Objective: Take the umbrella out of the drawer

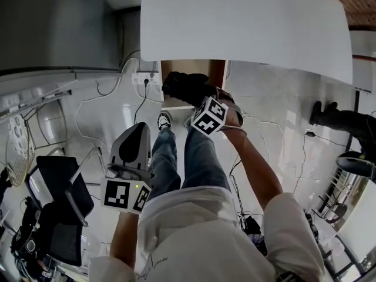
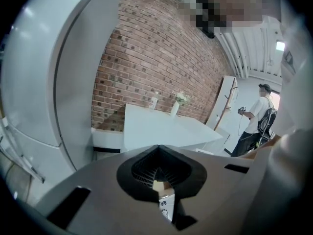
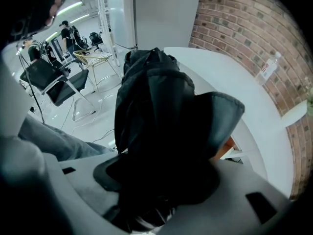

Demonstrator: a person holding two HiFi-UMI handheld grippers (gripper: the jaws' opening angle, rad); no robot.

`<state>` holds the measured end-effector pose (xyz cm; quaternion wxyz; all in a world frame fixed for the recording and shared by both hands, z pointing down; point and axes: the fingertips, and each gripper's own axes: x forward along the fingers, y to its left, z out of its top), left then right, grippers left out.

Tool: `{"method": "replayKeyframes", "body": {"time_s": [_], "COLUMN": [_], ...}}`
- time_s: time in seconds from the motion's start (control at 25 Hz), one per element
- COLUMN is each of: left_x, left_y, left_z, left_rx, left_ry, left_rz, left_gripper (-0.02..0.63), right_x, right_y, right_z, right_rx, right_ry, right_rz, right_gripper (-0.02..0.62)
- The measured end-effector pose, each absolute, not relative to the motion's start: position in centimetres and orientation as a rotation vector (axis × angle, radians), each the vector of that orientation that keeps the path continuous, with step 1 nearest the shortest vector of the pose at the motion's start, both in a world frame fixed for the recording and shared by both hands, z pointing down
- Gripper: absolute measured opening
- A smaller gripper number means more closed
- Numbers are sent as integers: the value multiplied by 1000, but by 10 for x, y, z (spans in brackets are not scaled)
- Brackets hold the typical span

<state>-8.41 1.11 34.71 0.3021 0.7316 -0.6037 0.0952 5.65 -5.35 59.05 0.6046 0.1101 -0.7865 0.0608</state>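
The black folded umbrella [image 1: 185, 87] hangs in front of the open wooden drawer [image 1: 218, 73] under the white table [image 1: 247, 22]. My right gripper [image 1: 200, 103] is shut on it, its marker cube just below. In the right gripper view the umbrella [image 3: 161, 111] fills the jaws of the right gripper [image 3: 159, 192] and hides the fingertips. My left gripper [image 1: 136, 133] hangs lower at the left, away from the drawer. In its own view the left gripper [image 2: 159, 180] has its jaws together with nothing held.
The person's jeans-clad legs [image 1: 176, 157] are below the drawer. A black chair [image 1: 59, 198] stands at the left, with a power strip [image 1: 145, 78] and cables on the floor. A bottle [image 2: 153, 102] and vase [image 2: 177, 103] stand on the table. Another person [image 2: 257, 121] stands far right.
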Motion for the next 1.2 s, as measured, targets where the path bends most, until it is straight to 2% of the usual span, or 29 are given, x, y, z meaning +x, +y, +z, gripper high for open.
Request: {"method": "replayKeyframes", "body": {"time_s": [1.2], "left_x": [-81], "left_y": [34], "left_z": [301], "left_rx": [2023], "left_ry": [-1546], "left_rz": [260], "left_gripper": [17], "right_x": [60], "right_y": [-33], "right_z": [492], "right_rx": [372], "right_ry": [-1861], "right_rz": [206], "right_gripper": [264]}}
